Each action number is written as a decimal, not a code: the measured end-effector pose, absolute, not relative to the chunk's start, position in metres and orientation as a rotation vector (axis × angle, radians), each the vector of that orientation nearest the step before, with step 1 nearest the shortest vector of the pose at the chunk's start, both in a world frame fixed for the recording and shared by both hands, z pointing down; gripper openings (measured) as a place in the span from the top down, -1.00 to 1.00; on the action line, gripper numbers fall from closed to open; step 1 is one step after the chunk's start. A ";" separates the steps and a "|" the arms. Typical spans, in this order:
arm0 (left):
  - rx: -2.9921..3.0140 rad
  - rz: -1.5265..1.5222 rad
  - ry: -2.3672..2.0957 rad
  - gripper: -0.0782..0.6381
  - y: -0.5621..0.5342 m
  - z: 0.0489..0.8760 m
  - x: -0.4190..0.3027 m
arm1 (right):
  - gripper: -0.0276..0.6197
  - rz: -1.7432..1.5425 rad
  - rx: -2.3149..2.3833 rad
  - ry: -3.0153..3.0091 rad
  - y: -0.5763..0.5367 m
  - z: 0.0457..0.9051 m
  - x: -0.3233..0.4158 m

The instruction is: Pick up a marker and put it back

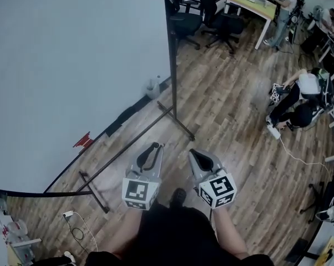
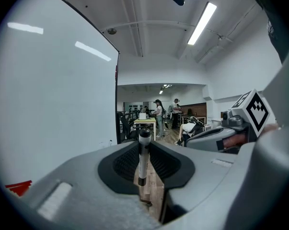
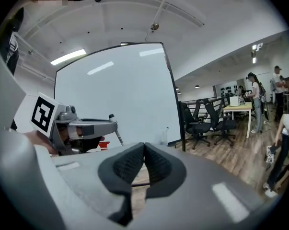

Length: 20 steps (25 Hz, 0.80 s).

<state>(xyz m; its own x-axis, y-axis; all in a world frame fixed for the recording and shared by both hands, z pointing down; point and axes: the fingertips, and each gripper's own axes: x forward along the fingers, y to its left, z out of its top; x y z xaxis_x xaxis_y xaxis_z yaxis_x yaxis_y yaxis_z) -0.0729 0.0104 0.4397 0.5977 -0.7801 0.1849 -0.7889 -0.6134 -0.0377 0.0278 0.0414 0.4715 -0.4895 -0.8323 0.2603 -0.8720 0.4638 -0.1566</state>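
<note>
Left gripper view: left gripper point(image 2: 144, 146) fingers point(image 2: 124, 163) clamp a slim white marker point(image 2: 143, 163) upright, dark cap uppermost; right gripper point(image 3: 144, 150) fingers together, empty, over wood-plank floor point(image 1: 227, 112) beside big whiteboard point(image 1: 72, 65).

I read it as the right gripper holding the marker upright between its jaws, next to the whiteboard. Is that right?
Not quite: it is the left gripper that holds the marker upright between its jaws, next to the whiteboard, as the left gripper view shows. The right gripper has its jaws shut with nothing between them.
</note>
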 end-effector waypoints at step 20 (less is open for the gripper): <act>2.760 0.295 -1.347 0.57 0.042 0.438 -0.075 | 0.91 0.385 1.503 -2.577 0.063 0.460 0.017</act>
